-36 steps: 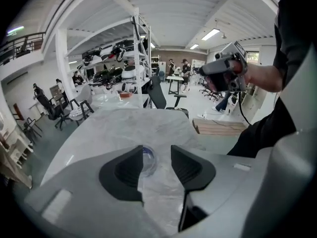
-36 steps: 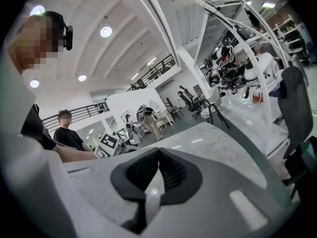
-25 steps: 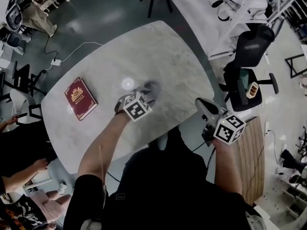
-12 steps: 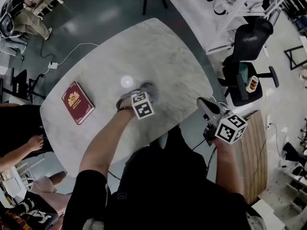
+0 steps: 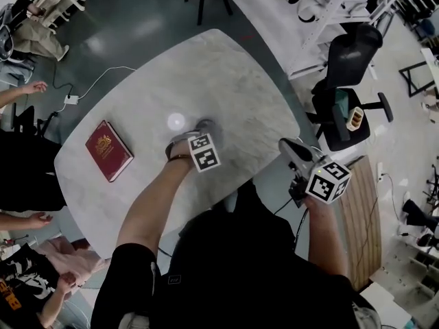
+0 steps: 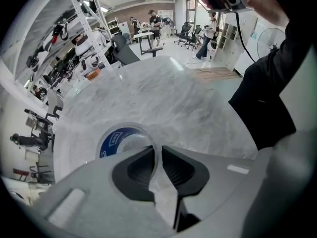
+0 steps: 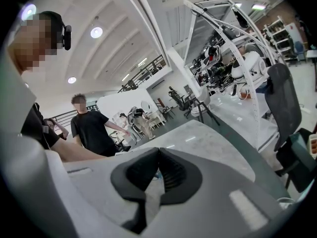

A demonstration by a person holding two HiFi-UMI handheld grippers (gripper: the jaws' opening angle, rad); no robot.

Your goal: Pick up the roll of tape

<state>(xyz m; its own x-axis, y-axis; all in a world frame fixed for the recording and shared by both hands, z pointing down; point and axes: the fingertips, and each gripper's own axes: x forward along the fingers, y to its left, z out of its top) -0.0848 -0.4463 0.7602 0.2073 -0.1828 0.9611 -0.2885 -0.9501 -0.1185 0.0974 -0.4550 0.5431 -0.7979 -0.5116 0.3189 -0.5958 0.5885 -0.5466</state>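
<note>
The roll of tape (image 6: pixel 123 139) is clear with a blue inner core and lies flat on the marble table (image 5: pixel 233 74). My left gripper (image 6: pixel 157 155) points steeply down onto it. Its jaws are closing, one pad inside the ring and one outside, and they pinch the roll's near wall. In the head view the left gripper (image 5: pixel 204 127) covers the roll near the table's middle. My right gripper (image 5: pixel 288 147) hangs off the table's right edge, shut with nothing in it; its pads meet in the right gripper view (image 7: pixel 158 155).
A red book (image 5: pixel 108 149) lies on the table's left part. A black office chair (image 5: pixel 350 67) and white racks stand at the right. People stand along the left edge (image 5: pixel 20 177). A wooden bench (image 5: pixel 360 218) is beside my right arm.
My left gripper has sunk onto the table and rolled a little, its marker cube turning. The right gripper has stayed put. The people at the left have shifted.
</note>
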